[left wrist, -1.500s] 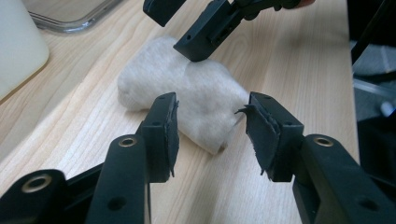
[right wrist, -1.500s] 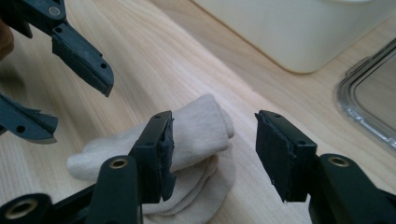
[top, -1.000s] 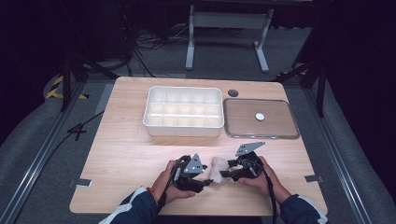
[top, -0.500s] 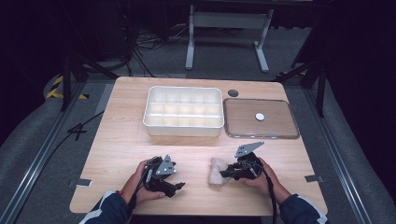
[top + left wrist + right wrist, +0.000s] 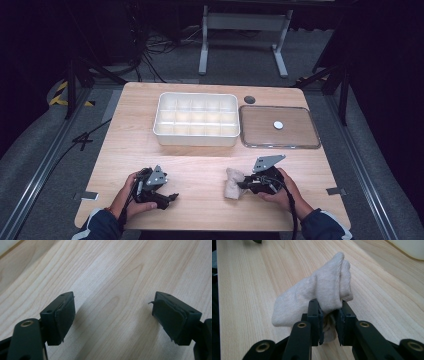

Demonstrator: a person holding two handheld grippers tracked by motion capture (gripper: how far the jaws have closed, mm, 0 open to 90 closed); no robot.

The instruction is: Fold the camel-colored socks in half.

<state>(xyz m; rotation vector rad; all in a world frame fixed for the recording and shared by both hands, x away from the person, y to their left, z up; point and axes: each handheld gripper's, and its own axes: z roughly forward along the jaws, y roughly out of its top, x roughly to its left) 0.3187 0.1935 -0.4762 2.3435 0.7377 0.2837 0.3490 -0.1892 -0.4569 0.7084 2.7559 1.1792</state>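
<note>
A rolled beige sock [image 5: 232, 183] lies on the wooden table [image 5: 200, 165] near its front edge, right of centre. My right gripper [image 5: 242, 184] points left and is shut on the sock's near end. Its jaws have just been closing, and in the right gripper view the pads [image 5: 317, 315] pinch the sock [image 5: 322, 287] while my right gripper [image 5: 329, 312] rests low over the wood. My left gripper [image 5: 170, 198] sits well to the left, apart from the sock. Its jaws have just been opening, and in its own view my left gripper [image 5: 113, 315] has bare wood between its fingers.
A white compartment box [image 5: 196, 102] stands at the table's back centre. To its right lies a clear flat lid [image 5: 300, 135] with a white knob. A dark round hole [image 5: 249, 99] sits behind them. Grey tape marks [image 5: 88, 195] flag the table's side edges.
My left gripper has drawn away to the left from the sock and its jaws have spread. The right gripper has stayed in place and tightened on the sock.
</note>
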